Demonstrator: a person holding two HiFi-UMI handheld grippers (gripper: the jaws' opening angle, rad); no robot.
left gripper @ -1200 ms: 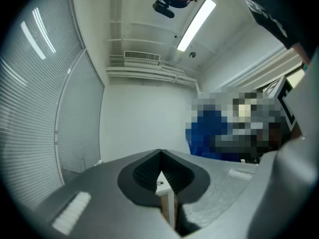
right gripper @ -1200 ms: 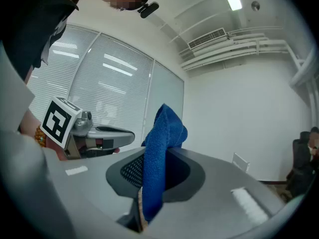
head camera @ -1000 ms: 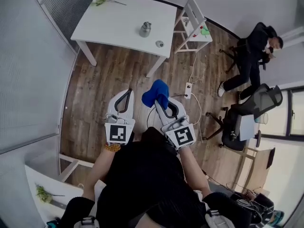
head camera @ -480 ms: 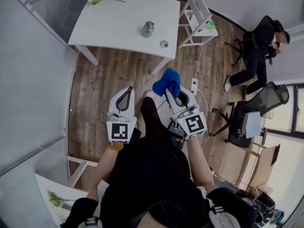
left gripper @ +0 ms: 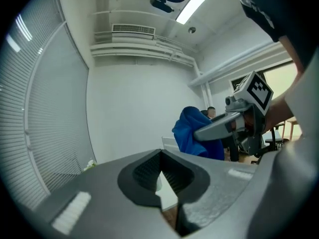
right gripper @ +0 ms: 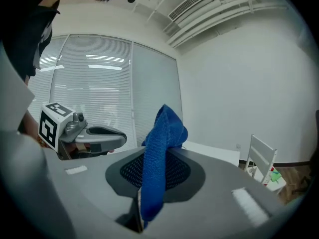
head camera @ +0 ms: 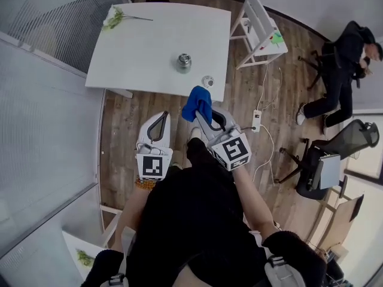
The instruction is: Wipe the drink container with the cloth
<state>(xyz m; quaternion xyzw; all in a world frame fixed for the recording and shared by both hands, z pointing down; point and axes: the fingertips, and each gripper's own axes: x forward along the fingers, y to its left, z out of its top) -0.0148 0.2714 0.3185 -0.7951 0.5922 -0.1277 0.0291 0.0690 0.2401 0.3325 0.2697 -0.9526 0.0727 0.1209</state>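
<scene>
Right claw [head camera: 203, 119] pinches the blue cloth [head camera: 197, 102]; left claw [head camera: 158, 117] closed, empty. Best reach the drink container [head camera: 184, 62] on the bench [head camera: 143, 40], then steady it left-handed.

no words, numbers or brands can be read; the two marker cubes [head camera: 151, 166] [head camera: 233, 151] show only black-and-white square patterns.

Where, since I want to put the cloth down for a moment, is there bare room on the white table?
Widest bare patch: the left half of the white table, between the green sprig and the drink container. The far right corner, beside the white chair, is bare too. Crowded: the near right corner, with the container and a small round object.
</scene>
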